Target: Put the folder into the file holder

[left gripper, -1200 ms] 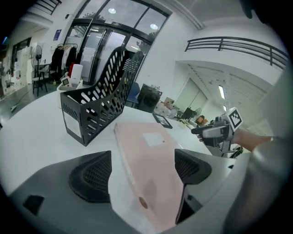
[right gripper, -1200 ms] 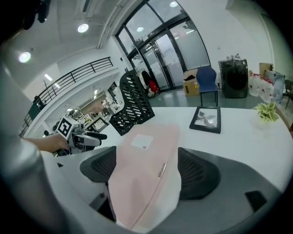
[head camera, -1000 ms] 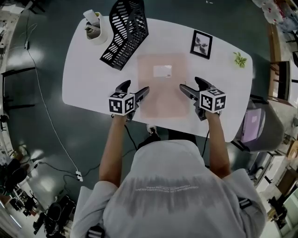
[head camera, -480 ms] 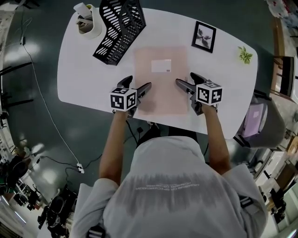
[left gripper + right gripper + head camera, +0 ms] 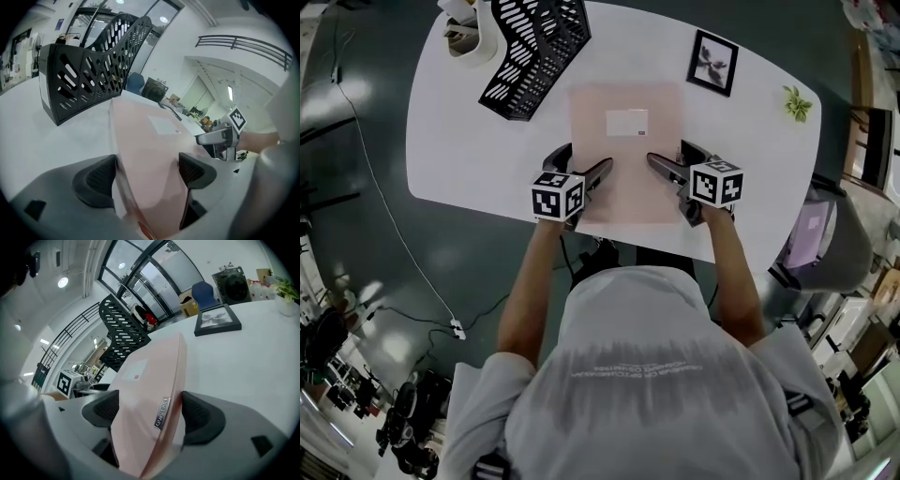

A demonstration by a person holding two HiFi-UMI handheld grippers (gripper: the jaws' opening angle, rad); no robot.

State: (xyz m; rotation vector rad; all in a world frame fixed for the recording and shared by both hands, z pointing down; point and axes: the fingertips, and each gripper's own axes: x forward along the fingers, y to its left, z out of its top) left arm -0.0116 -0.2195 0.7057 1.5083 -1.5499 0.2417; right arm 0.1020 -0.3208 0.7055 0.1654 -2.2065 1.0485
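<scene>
A flat pink folder (image 5: 626,155) with a white label lies on the white table (image 5: 469,141) in front of me. The black mesh file holder (image 5: 532,47) stands at the far left, apart from the folder. My left gripper (image 5: 579,159) is open astride the folder's near left edge (image 5: 140,154): one pad rests outside it and one above the cover. My right gripper (image 5: 670,153) is open the same way at the near right edge, where the folder's spine (image 5: 161,411) with a small metal tag sits between its pads.
A black-framed picture (image 5: 712,62) and a small green plant (image 5: 797,103) sit at the far right of the table. A white pot (image 5: 461,33) stands left of the file holder. A grey chair (image 5: 825,234) is off the table's right end.
Both grippers have moved forward and inward, from beside the folder's near corners to straddling its side edges. The folder itself has not moved on the table.
</scene>
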